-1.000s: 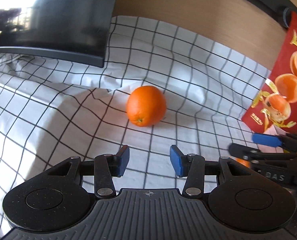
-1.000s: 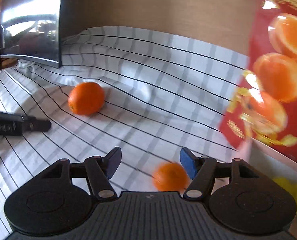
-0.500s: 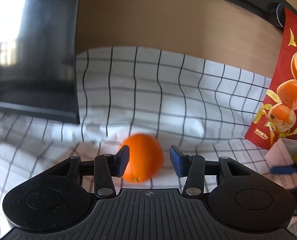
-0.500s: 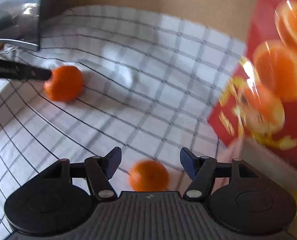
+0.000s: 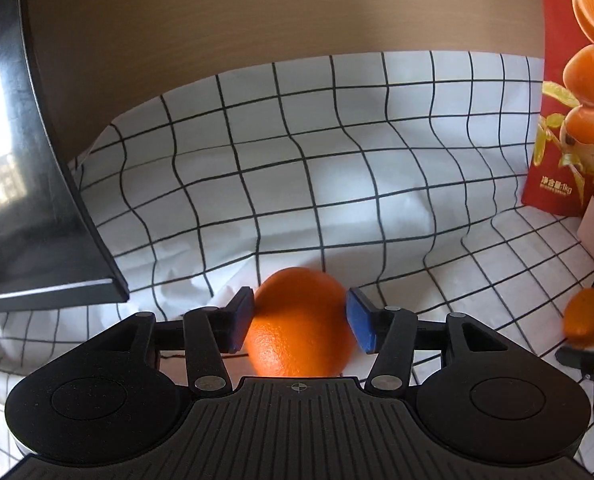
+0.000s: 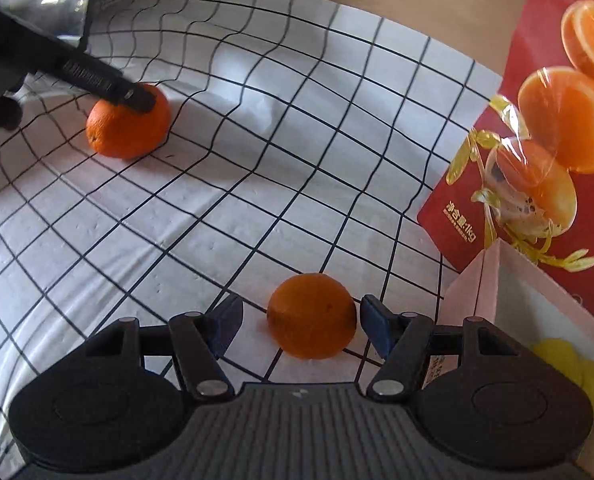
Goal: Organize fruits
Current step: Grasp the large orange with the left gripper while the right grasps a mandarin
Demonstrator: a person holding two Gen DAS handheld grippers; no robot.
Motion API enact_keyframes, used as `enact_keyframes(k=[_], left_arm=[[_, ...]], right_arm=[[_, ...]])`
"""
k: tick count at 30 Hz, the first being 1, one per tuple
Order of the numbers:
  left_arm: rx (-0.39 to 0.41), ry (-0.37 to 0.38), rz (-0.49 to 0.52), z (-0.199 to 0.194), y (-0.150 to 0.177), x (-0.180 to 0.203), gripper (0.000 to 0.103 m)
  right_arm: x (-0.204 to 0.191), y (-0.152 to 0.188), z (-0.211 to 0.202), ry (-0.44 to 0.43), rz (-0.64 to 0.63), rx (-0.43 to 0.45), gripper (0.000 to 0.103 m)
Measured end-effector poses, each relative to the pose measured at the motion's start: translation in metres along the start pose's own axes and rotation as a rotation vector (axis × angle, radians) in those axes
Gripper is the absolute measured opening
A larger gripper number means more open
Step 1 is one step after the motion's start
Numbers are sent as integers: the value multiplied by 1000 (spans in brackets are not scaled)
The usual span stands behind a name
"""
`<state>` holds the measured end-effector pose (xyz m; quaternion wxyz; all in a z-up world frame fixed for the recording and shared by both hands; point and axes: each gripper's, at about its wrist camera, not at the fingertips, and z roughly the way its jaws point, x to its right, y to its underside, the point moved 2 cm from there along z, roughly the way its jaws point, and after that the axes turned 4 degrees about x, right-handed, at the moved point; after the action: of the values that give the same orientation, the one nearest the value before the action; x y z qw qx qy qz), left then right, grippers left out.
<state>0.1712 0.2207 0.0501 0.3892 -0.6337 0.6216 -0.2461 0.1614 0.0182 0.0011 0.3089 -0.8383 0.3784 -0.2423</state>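
A: On the black-gridded white cloth (image 5: pixel 377 184), the left gripper (image 5: pixel 300 322) is opening around the big round orange (image 5: pixel 297 332).

B: The right gripper (image 6: pixel 301 326) gapes astride the smaller orange (image 6: pixel 312 316); either fruit might roll if nudged.

Looks like a home desk setup here. A checked cloth (image 5: pixel 337 184) covers the tabletop, a dark monitor (image 5: pixel 21 184) stands against a wood-panelled wall (image 5: pixel 257 12), and a red orange-printed bag (image 6: pixel 549 128) leans nearby.

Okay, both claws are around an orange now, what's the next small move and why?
Probably close the right claw on the small orange: it sits between the pads with gaps on both sides. The left claw, its jaws opening, already straddles the large orange, pads about touching.
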Motion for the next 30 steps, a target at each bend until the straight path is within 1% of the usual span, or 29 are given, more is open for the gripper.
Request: enact_keyframes(k=[2,4,6,8,9,11,14,16,22,26,28,30], left_arm=[[-7,9,-20,1,0,-5,58],[-20,21,-44,3,-2,-9,58],[-44,39,-76,5,-4,-14,57],[-70,56,-110,5,-5,-20,59],[-77,61,-122,6,-5,-23,59],[-85,62,-130,5,-3,-27,59],[-83,63,-142,5,0,-28,62],[-80,57,-130,5,0,-25,62],[-78,50,-97,8,-2,-21,61],[-81,39,-57,6,-1,-14,61],[-93,31,-10,6,2,-8,70],[-100,7,14,7,7,-7,71]], right_arm=[[2,0,4,-4,20,-11,64],[2,0,4,-16,22,-19,61],[3,-1,5,-21,25,-26,60],[5,-1,4,-39,51,-42,60],[6,-1,4,-43,65,-53,59],[9,-1,2,-29,84,-65,48],[9,1,-3,-84,115,-84,48],[4,4,-10,-118,126,-87,48],[-19,17,-51,-204,118,-37,48],[-30,34,-67,-191,104,-39,48],[-34,45,-73,-175,91,-42,48],[-34,54,-76,-169,90,-48,48]])
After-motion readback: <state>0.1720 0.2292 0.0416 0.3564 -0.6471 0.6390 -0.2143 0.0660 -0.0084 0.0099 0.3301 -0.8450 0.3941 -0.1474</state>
